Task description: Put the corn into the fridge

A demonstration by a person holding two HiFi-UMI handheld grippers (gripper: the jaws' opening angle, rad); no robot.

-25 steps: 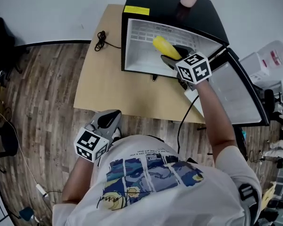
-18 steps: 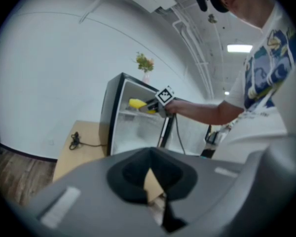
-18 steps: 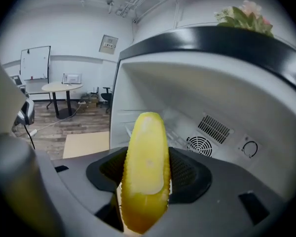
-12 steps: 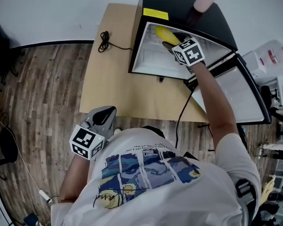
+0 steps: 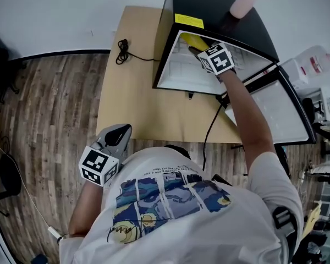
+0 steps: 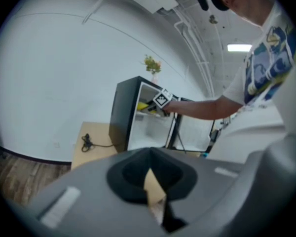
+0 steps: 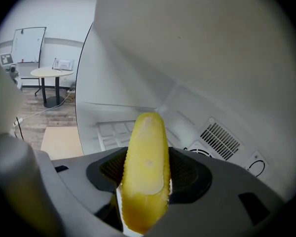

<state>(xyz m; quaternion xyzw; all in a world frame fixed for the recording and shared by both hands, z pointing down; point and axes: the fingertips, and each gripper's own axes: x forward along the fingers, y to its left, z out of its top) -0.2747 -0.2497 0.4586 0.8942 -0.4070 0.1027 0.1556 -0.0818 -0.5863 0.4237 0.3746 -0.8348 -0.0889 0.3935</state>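
Yellow corn sits lengthwise between the jaws of the right gripper, which are clenched on its lower half so the free tip leads into the fridge. The cob is already inside the open compartment, held clear of the white ribbed shelf and apparently not yet set down. The fridge door stands swung wide, giving the arm a straight reach, while the left gripper hangs beside the table, jaws closed on nothing, probably idle since one claw suffices for the cob.
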